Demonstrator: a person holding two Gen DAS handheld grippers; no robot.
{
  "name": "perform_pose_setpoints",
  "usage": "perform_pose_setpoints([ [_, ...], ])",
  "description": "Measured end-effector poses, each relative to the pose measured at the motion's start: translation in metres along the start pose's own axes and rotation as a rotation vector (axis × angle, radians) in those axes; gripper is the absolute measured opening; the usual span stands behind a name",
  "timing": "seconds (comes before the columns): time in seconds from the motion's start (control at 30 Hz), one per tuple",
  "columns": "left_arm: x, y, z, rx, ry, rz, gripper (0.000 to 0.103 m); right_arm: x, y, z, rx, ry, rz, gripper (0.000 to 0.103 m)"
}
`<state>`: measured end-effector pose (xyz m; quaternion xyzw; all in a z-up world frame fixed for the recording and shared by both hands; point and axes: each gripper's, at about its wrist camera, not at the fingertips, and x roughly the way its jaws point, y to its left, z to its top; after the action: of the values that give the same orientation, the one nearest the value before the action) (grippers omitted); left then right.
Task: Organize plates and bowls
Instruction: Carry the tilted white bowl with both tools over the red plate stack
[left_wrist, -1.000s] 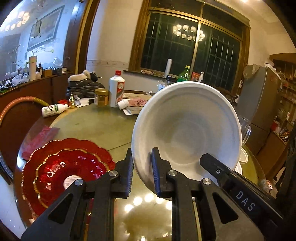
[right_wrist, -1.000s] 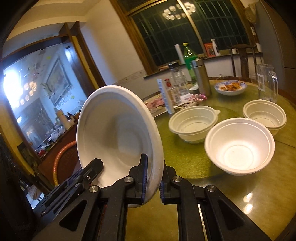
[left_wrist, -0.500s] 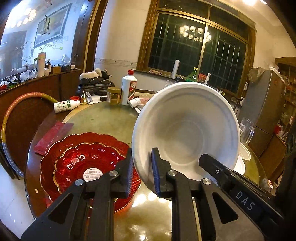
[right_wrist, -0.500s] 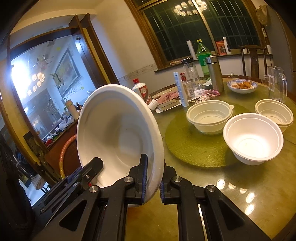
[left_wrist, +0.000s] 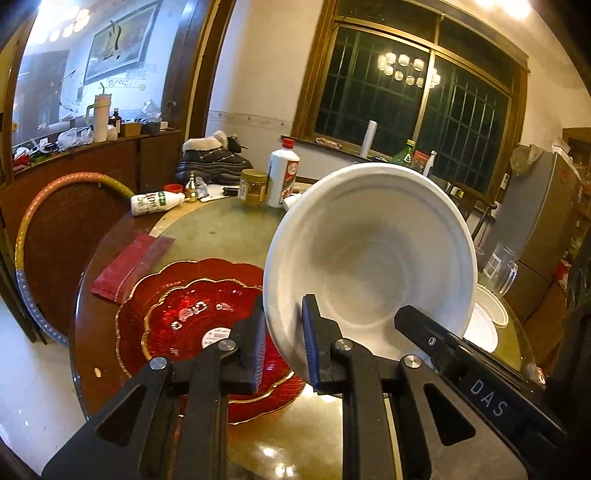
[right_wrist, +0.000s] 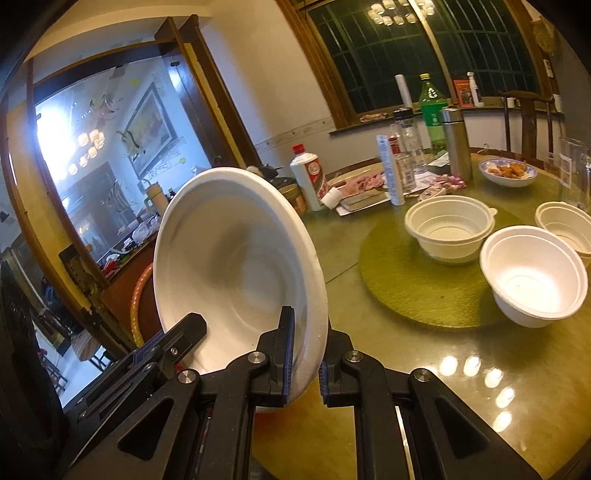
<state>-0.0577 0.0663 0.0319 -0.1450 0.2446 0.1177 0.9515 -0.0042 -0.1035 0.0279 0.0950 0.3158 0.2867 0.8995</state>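
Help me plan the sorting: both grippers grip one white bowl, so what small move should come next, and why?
Probably carry the white bowl toward the foam bowl and nest it: it hangs tilted above the table, clamped by both the left hand-held gripper and the right hand-held gripper.

— What kind of place is this?
— A home, the room where people eat. A big round worktop fills the lower right, with bowls, bottles and a dish of food on it.
— What else shows it?
— A dark window at the upper right, a painting at the upper left, a wooden chair at the far right.
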Motion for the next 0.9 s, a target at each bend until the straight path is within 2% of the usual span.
perform_pose_setpoints([
  [0.63,-0.004,0.036,0.002,-0.034,0.019,0.067,0.016,0.025,0.035,-0.003,-0.052,0.075,0.068,0.011],
  [0.9,0.000,0.044,0.003,-0.049,0.058,0.079,0.016,0.036,0.042,-0.005,-0.067,0.117,0.074,0.012],
])
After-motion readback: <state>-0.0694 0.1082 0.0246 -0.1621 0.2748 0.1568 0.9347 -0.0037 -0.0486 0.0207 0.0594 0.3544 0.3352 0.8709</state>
